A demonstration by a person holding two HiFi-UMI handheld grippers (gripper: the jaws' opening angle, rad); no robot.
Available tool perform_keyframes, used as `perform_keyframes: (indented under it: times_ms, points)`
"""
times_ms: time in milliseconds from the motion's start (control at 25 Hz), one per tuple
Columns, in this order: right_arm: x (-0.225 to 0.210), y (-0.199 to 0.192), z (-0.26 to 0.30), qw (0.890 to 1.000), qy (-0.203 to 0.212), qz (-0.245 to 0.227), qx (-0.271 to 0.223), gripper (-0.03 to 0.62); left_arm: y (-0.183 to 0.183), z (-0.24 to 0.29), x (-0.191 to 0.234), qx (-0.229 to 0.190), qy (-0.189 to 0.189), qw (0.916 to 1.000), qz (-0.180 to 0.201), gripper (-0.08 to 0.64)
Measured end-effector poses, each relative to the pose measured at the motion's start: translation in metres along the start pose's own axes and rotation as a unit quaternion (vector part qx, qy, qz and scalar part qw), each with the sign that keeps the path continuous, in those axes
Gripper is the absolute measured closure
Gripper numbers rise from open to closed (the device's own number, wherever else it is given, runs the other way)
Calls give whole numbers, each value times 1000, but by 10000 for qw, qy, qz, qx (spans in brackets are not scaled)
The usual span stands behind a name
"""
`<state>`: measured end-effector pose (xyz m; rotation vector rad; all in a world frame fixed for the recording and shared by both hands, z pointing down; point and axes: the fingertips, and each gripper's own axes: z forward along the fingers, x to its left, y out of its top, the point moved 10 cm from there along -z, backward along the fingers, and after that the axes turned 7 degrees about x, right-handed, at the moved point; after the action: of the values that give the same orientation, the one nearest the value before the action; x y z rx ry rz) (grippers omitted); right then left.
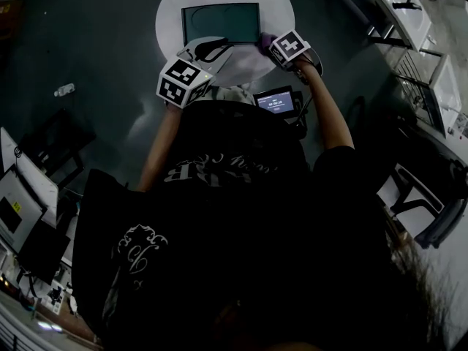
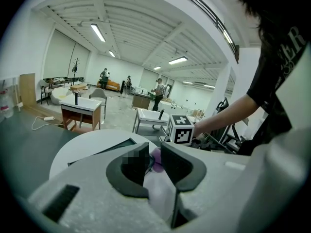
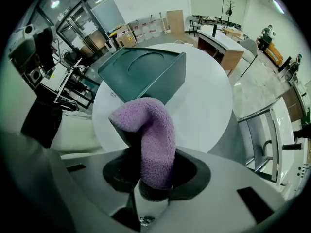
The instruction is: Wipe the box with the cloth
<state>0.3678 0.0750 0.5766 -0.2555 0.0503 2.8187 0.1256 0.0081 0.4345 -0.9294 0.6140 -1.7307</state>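
Two grippers here, only one doing anything. The left gripper has its jaws apart with nothing between them. The right gripper is clamped on the purple cloth, and the green box sits on the table just ahead of it, slightly to its left. The cloth doesn't seem to touch the box, so I'd guess all the wiping is left. The head view's too dark to confirm contact, and the box's far sides are hidden.
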Motion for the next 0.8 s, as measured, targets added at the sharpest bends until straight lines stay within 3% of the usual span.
perform_keyframes:
  times_ms: [320,800]
  points:
    - [-15,20,-3,9994,-92,-295,125,482,1,-10,10,-93,299,9993,-224,488]
    - [-58,68,-21,9994,-281,-192,76,482,-1,-27,32,-195,716,9960,-490,488]
